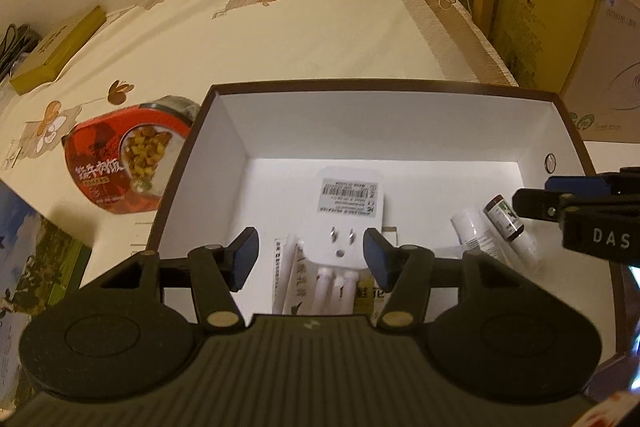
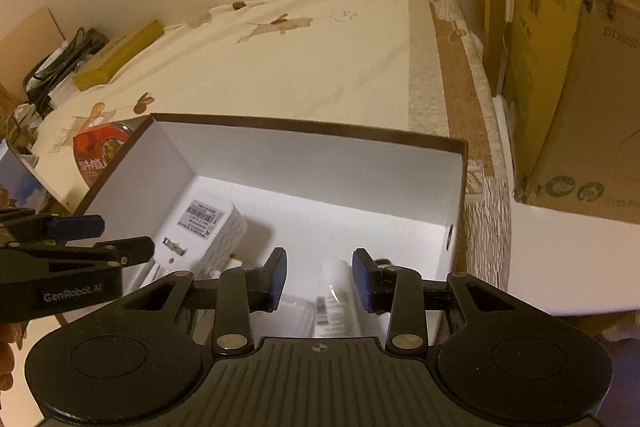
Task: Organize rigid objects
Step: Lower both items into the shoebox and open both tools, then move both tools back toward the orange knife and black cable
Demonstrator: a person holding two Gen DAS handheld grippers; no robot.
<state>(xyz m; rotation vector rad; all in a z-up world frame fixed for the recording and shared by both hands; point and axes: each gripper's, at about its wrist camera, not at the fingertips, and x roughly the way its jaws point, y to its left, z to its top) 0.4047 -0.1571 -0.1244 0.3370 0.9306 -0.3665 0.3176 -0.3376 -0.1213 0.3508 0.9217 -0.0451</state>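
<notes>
The left gripper [image 1: 310,253] is held wide apart and empty above the white plastic plug adapter [image 1: 349,211]; the right gripper [image 2: 319,277] is likewise spread, empty, over a clear tube [image 2: 338,297]. Both lie inside the brown-rimmed white cardboard box [image 1: 384,125]. Sorting seems underway; next, the red food tin [image 1: 128,163] beside it probably needs fetching.

White-lined brown box [image 1: 224,131]; white plug [image 1: 350,211]; cream flowered cloth [image 1: 280,39]

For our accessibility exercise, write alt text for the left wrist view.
The open left gripper hovers over a white plug adapter lying prongs-up inside an open white box. A red food tin sits left of it; the right gripper enters from the right.
</notes>
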